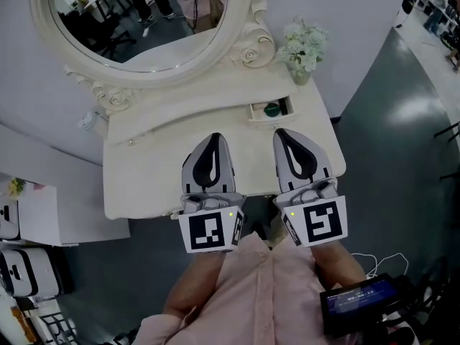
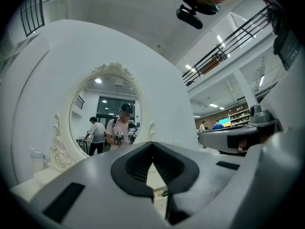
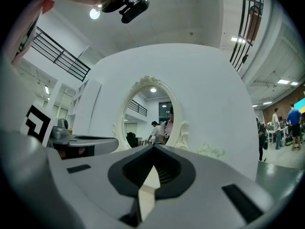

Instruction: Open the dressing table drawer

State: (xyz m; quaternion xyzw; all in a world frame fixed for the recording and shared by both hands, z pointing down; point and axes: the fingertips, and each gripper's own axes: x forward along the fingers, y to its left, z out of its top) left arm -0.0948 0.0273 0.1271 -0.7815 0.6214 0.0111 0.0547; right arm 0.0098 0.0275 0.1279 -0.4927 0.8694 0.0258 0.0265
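The cream dressing table (image 1: 151, 171) stands below me with its oval mirror (image 1: 136, 20) at the back. On its raised back shelf a small drawer (image 1: 272, 109) stands pulled out, with a green object inside. Both grippers hover level over the table top, side by side, pointing at the mirror. My left gripper (image 1: 214, 136) is shut, fingertips together, nothing between them. My right gripper (image 1: 280, 132) is shut too and empty, its tip just short of the small drawer. The left gripper view (image 2: 152, 144) and the right gripper view (image 3: 153, 147) show closed tips before the mirror (image 2: 107, 123). The table's front face is hidden under the grippers.
A vase of pale flowers (image 1: 303, 49) stands at the table's back right corner, a small white jar (image 1: 88, 121) at its back left. White storage units (image 1: 36, 214) stand left of the table. A device with a lit screen (image 1: 359, 297) hangs at my lower right, above grey floor.
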